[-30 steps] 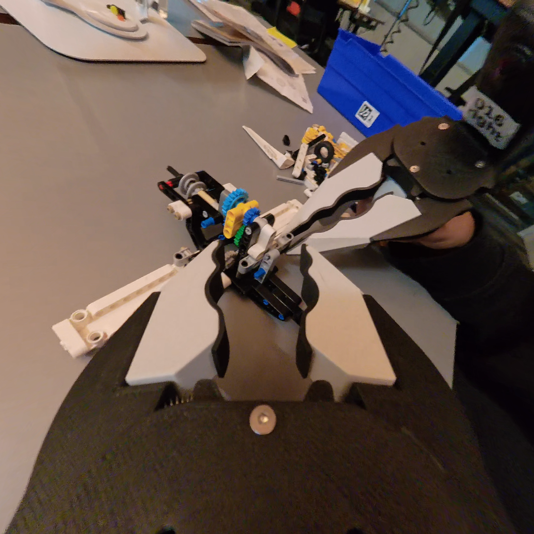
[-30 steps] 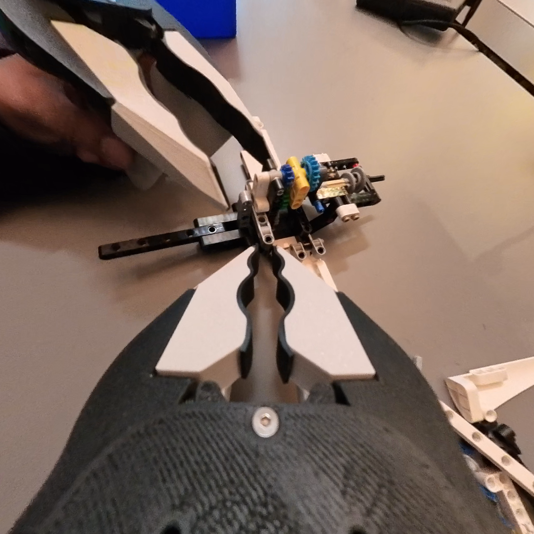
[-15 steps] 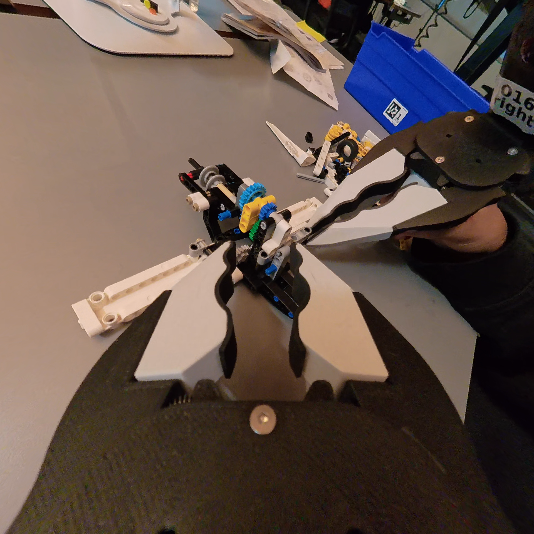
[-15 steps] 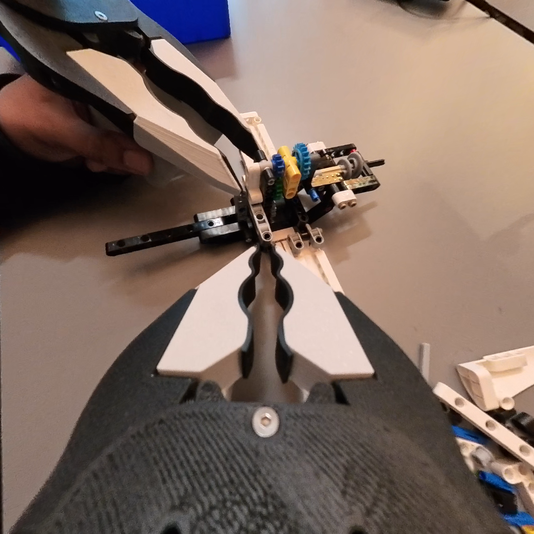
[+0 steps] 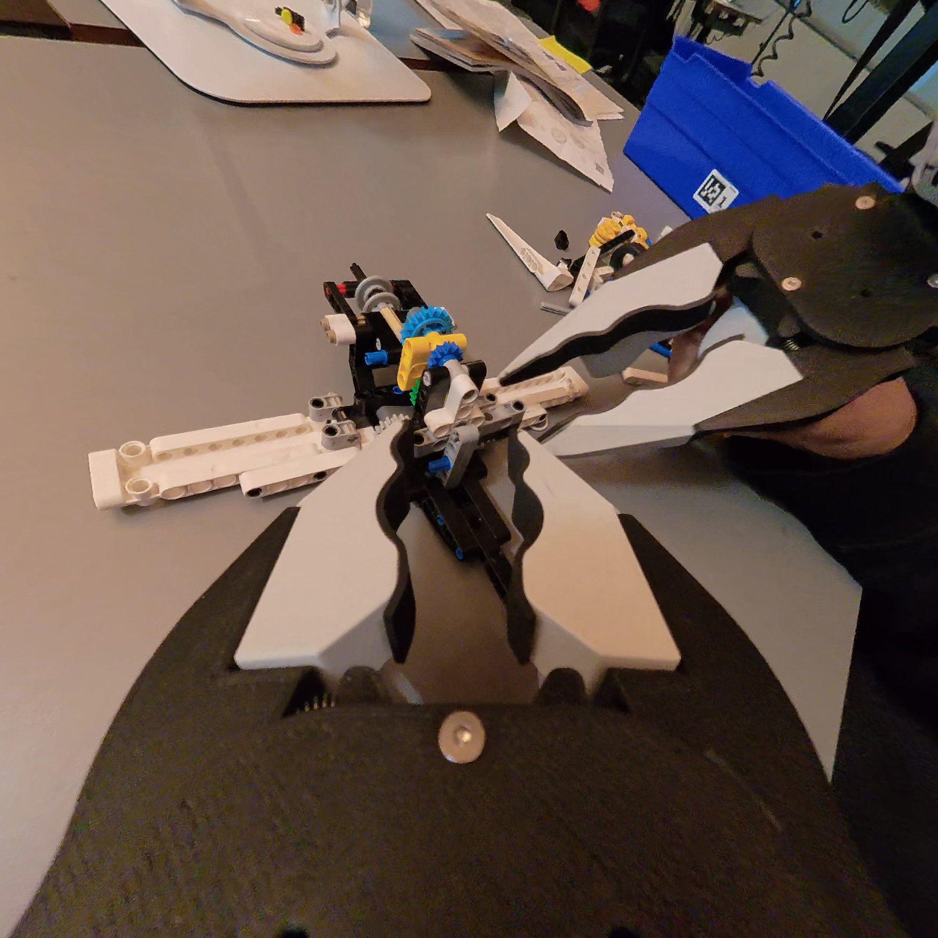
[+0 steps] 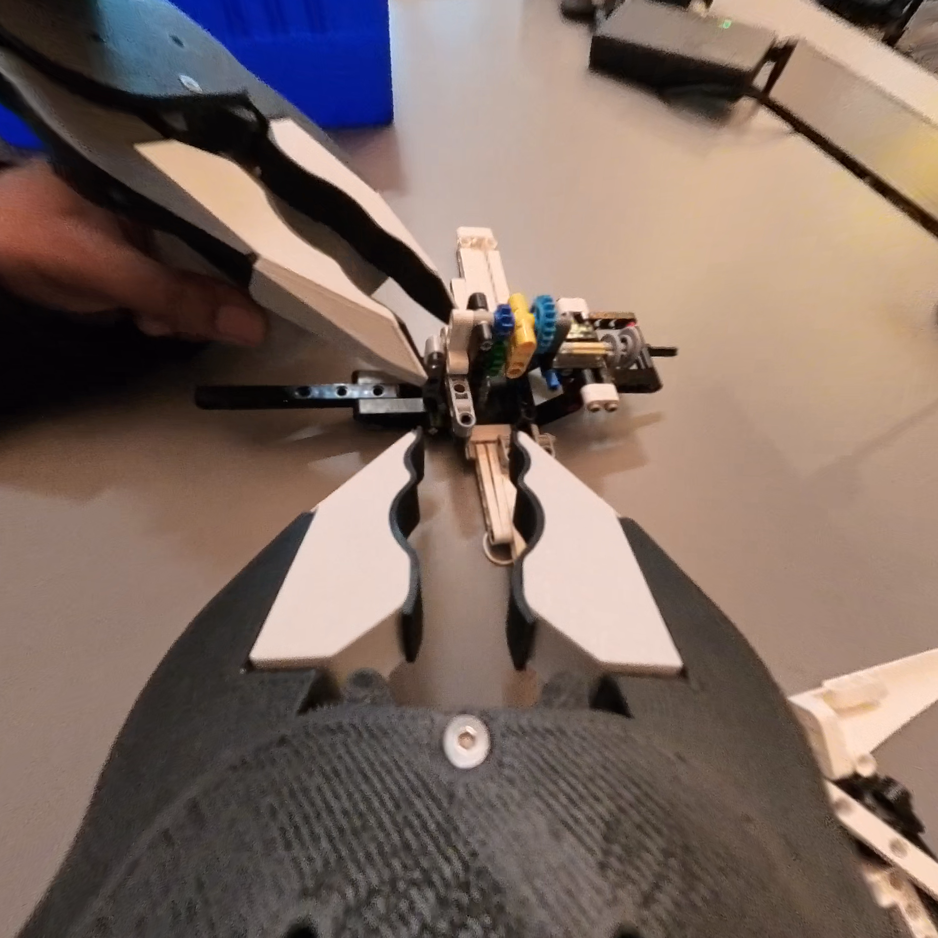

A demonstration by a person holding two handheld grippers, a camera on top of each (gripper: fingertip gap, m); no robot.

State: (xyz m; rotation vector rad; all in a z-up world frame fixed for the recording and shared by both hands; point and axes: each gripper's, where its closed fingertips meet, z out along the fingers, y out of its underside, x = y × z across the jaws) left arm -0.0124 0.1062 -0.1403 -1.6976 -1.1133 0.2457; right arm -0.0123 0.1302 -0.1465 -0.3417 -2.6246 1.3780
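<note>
Straddling the black beam of a small plastic brick-built mechanism [image 5: 431, 386] with blue gears and a yellow connector, the left gripper [image 5: 457, 446] appears clamped on its grey and black middle section, though the right pad's contact is hard to judge. The mechanism sits on a grey tabletop [image 5: 177, 228], white perforated beams [image 5: 213, 451] jutting sideways. The right gripper [image 6: 467, 441] stands open, its fingers either side of one white beam without pressing it. A blue plastic bin [image 5: 736, 132] and loose pieces [image 5: 583, 254] lie beyond.
</note>
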